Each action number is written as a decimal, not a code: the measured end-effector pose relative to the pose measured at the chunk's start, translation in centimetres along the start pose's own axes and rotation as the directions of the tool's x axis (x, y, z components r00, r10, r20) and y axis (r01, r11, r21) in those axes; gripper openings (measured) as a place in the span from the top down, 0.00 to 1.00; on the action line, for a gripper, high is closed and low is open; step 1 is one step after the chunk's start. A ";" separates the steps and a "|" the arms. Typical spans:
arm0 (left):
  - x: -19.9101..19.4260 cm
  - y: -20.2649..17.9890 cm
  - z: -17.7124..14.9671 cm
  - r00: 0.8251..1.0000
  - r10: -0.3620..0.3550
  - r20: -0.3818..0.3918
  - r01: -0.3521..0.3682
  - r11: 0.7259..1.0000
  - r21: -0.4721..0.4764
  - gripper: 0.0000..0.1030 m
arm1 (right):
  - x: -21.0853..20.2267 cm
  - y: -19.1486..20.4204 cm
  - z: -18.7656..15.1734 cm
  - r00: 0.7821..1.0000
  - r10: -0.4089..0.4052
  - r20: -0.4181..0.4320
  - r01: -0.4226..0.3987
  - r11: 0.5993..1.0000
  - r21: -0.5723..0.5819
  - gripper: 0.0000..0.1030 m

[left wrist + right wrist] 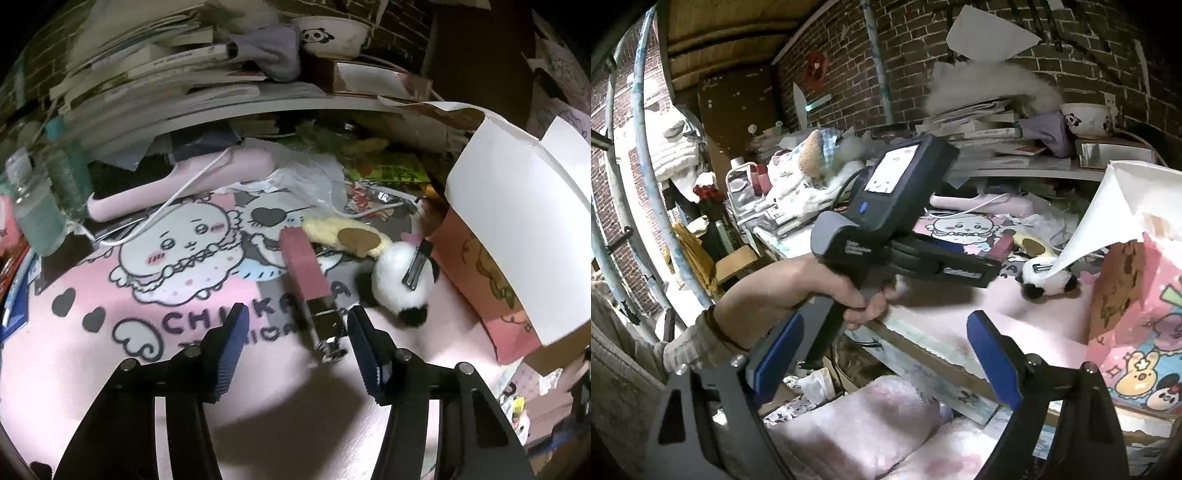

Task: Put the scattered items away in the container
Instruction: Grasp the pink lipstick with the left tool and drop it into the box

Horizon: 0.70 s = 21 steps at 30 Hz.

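While the left gripper (295, 328) angles down at the mat, its jaws stand half-wide around the metal end of a pink stapler-like item (308, 275), not visibly pressing. Just beyond: a panda plush (400, 280), clip on top. Far right: the pink container (476, 273), flaps raised to receive. Right gripper (882, 354): wide, empty, waiting nearby.
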State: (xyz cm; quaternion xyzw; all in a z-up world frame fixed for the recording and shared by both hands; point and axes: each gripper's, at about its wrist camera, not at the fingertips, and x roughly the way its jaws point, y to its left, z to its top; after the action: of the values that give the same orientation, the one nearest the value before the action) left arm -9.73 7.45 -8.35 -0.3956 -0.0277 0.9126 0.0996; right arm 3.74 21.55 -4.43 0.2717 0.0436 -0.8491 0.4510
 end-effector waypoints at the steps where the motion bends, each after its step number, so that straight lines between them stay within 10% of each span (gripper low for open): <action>1: 0.2 -0.3 0.2 1.000 0.008 -0.002 -0.008 1.000 0.001 0.54 | 0.0 0.0 0.0 1.000 0.001 0.001 -0.001 1.000 0.001 0.14; 7: 0.9 -0.7 0.9 0.999 0.042 -0.004 -0.042 0.999 -0.022 0.83 | 0.3 -0.6 -0.1 1.000 0.001 0.002 -0.001 0.999 0.038 0.14; 21: -0.8 1.3 -0.1 1.000 0.018 0.015 -0.018 1.000 -0.013 0.87 | 1.6 -1.8 -0.1 0.999 -0.045 0.020 0.043 0.996 0.081 0.14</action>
State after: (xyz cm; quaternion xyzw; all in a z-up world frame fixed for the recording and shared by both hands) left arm -9.34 5.99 -8.01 -0.3898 -0.0309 0.9161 0.0887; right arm 1.64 21.43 -5.65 0.2793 0.0102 -0.8628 0.4214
